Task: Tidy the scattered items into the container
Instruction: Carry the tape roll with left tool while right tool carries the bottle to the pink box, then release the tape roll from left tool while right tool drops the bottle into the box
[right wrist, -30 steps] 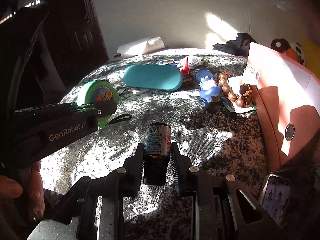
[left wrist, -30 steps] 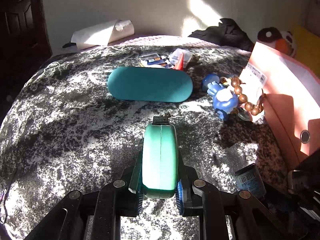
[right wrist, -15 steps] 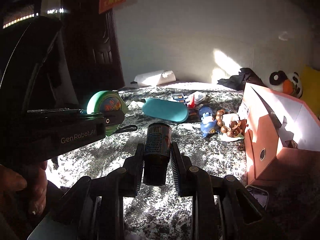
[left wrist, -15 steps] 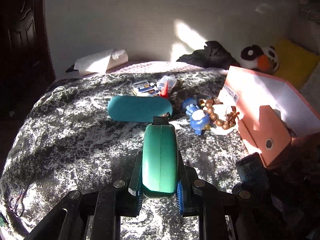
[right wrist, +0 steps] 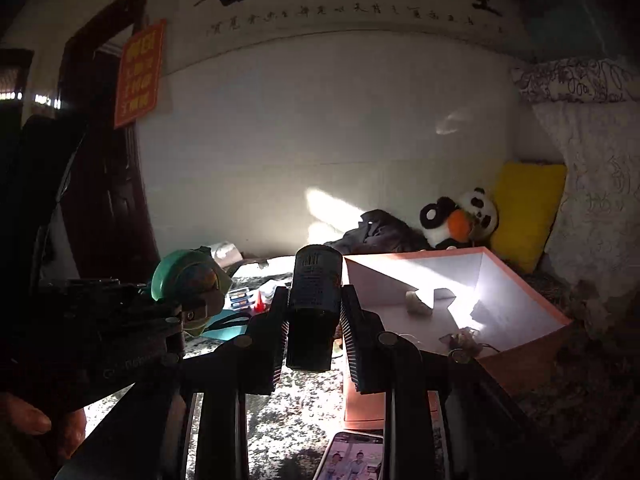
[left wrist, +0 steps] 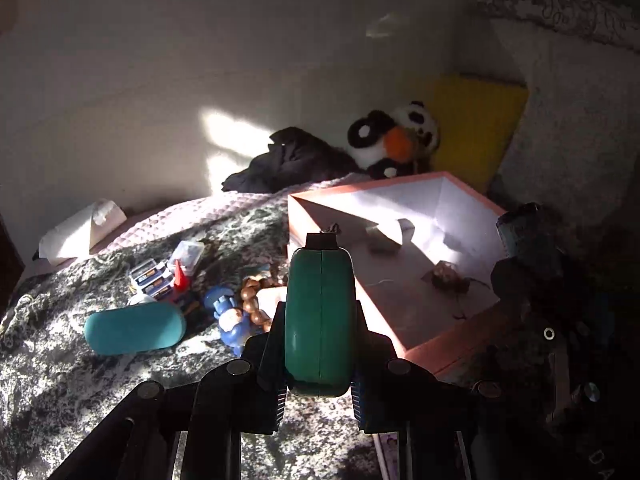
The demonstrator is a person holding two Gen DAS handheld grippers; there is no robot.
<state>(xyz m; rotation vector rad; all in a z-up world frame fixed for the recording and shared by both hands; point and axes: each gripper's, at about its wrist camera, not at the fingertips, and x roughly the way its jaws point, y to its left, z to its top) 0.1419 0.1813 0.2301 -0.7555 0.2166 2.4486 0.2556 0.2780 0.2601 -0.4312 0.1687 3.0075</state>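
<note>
My left gripper (left wrist: 320,344) is shut on a green tape measure (left wrist: 320,312), held above the bed just left of the open pink box (left wrist: 416,196). My right gripper (right wrist: 314,320) is shut on a dark small bottle (right wrist: 314,300), raised near the box's (right wrist: 520,292) left wall. The bottle also shows in the left wrist view (left wrist: 524,236) by the box's right rim. The tape measure shows in the right wrist view (right wrist: 188,280) too. A teal case (left wrist: 134,334), a blue figurine (left wrist: 230,320), a bead bracelet (left wrist: 254,300) and small card packs (left wrist: 154,278) lie on the bedspread.
The box holds a small pale lump (left wrist: 382,242) and a dark tangled item (left wrist: 446,276). A panda plush (left wrist: 394,138), a yellow cushion (left wrist: 476,128) and dark clothing (left wrist: 292,162) lie behind the box. A phone (right wrist: 352,458) lies near the front.
Both grippers have risen and swung right toward the pink box, each still holding its item. The box interior has come into view.
</note>
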